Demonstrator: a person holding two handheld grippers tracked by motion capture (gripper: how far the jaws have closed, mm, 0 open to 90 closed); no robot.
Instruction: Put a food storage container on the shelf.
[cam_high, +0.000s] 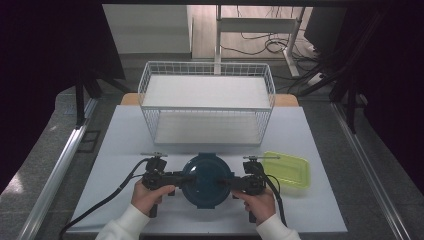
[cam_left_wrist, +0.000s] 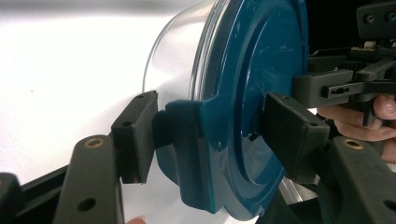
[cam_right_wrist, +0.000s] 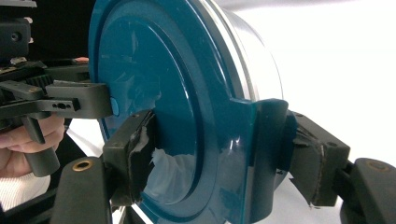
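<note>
The person's two hands come in at six o'clock of the high view, each gripping a pair of tongs. The left tongs and the right tongs meet a round container with a blue lid from nine and three o'clock. It sits on the white tabletop near the front edge, with a wire basket at twelve o'clock and a yellow-green lid just beyond the right tongs at three o'clock.

In the left gripper view the left tongs are pinching the lid's side latch: one pad lies on the outer face of the latch, the other on the flat top of the blue lid. The right gripper view shows the right tongs pinching the opposite latch the same way, the clear bowl behind it.

The likely trouble is slip. Each grip holds only a narrow, glossy plastic tab, so a pull at an angle could slide the pads off. If one latch gives before the other, the container may tilt or skid toward the yellow-green lid. Squeezing harder could bend or snap a tab. If lifted by the latches alone, the bowl might drop away from the lid. The worn padding on the right tongs makes that side look less secure.
</note>
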